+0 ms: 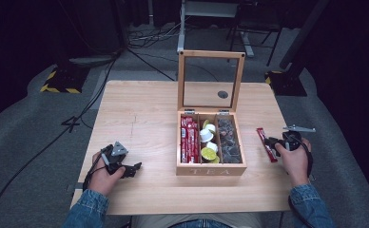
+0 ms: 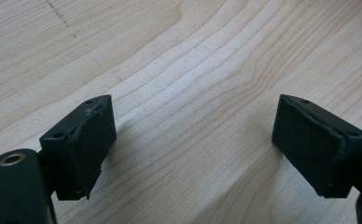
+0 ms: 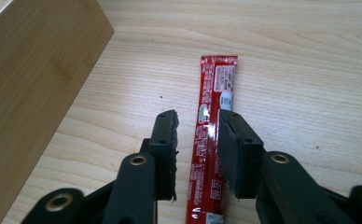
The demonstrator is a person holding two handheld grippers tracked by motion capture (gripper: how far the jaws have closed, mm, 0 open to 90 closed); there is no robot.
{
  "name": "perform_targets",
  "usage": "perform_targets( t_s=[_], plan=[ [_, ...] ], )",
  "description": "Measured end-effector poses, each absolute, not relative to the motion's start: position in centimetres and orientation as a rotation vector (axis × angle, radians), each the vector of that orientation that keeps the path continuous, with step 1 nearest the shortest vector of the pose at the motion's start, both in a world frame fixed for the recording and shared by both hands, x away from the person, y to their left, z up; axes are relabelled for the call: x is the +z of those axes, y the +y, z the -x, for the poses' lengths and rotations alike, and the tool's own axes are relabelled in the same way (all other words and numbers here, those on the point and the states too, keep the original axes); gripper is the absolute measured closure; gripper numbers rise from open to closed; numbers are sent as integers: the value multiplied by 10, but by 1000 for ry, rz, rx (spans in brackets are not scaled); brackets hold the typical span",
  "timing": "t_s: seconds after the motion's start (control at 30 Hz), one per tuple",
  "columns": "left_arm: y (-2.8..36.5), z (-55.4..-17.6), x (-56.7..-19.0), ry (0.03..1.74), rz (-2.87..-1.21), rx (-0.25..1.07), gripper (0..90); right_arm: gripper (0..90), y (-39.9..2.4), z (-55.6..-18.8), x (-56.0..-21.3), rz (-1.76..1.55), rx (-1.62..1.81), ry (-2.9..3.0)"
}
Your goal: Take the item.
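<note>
A red stick sachet (image 1: 267, 144) lies flat on the wooden table (image 1: 140, 118), to the right of the tea box. My right gripper (image 1: 271, 141) straddles its near half. In the right gripper view the sachet (image 3: 214, 93) runs between the jaws of the right gripper (image 3: 198, 119); a narrow gap shows beside the left pad, so the pads do not press on it. My left gripper (image 1: 135, 168) rests at the table's front left. Its jaws stand wide apart over bare wood, with nothing between them (image 2: 193, 135).
The wooden box (image 1: 211, 170) marked TEA stands mid-table with its glass lid (image 1: 211, 56) upright. It holds red sachets (image 1: 187, 140) at left, small cups (image 1: 208, 142) in the middle and dark packets (image 1: 229, 140) at right. Its side wall (image 3: 34, 84) is close to my right gripper.
</note>
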State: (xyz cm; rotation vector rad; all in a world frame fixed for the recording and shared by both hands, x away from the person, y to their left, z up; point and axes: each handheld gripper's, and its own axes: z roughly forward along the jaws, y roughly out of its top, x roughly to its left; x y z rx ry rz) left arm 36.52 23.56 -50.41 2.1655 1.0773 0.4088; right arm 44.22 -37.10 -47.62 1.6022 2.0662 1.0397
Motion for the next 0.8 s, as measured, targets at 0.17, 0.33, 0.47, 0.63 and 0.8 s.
perform_targets(
  t_s=[0.17, 0.33, 0.47, 0.63, 0.8],
  plan=[
    [235, -366, -504, 1075, -2166, 410, 138, 623, -372, -441, -472, -1572, 1065, 2050],
    [236, -366, -504, 1075, -2168, 410, 137, 600, -372, -437, -460, -1537, 1112, 2013],
    [236, -368, -504, 1070, -2170, 399, 137, 569, -371, -434, -452, -1504, 1141, 2001],
    [236, -371, -504, 1068, -2168, 402, 136, 529, -366, -430, -443, -1472, 1196, 1989],
    [235, -374, -504, 1072, -2175, 400, 136, 473, -358, -424, -428, -1403, 1255, 1977]
  ],
)
